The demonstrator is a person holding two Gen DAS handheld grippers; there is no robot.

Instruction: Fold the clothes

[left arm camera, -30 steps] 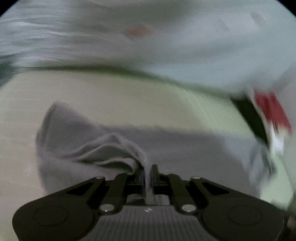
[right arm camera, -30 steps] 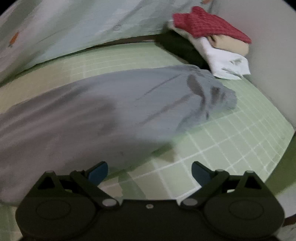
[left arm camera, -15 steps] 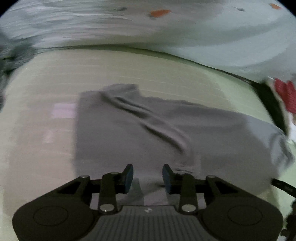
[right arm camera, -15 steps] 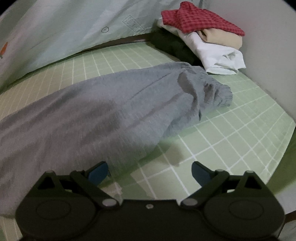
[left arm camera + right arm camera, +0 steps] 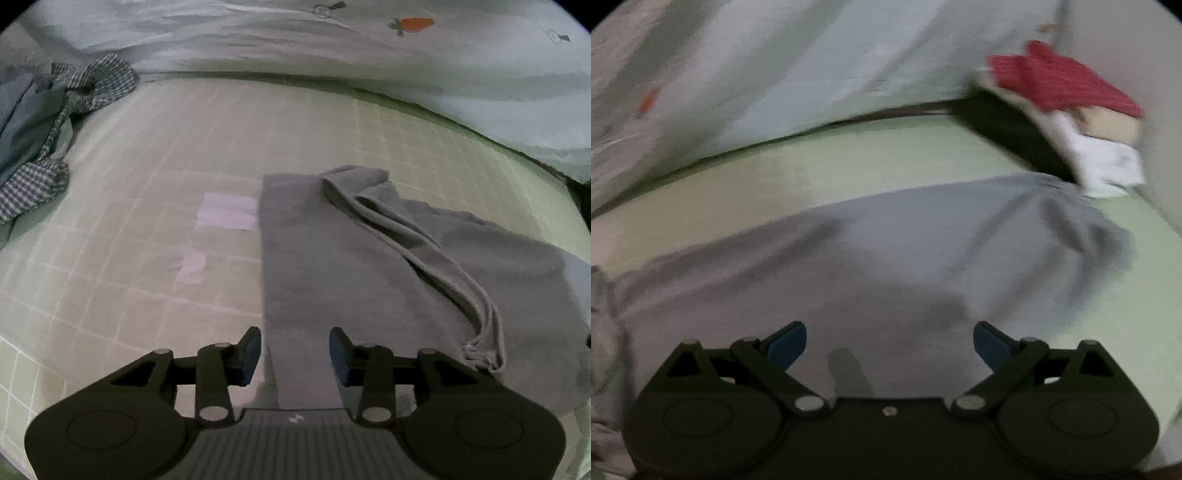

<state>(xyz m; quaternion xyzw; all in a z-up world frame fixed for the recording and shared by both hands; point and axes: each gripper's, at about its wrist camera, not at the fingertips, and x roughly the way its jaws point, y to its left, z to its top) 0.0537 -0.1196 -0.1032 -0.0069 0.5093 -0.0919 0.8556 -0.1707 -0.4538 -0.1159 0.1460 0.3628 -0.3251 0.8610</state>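
L fingers [image 5: 295,356] just opening, nothing gripped | R fingers [image 5: 890,341] wide | grey garment [image 5: 369,277] edge straight, mat [image 5: 147,221] bare left

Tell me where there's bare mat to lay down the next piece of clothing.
Most free: the green grid mat between the checkered cloth heap on the left, the pale sheet behind, and the grey garment. Two pale tape patches lie there. Crowded: the far right corner with the folded stack.

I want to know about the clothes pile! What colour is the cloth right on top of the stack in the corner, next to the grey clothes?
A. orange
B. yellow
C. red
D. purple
C: the top cloth of the stack is red, above white and tan layers.
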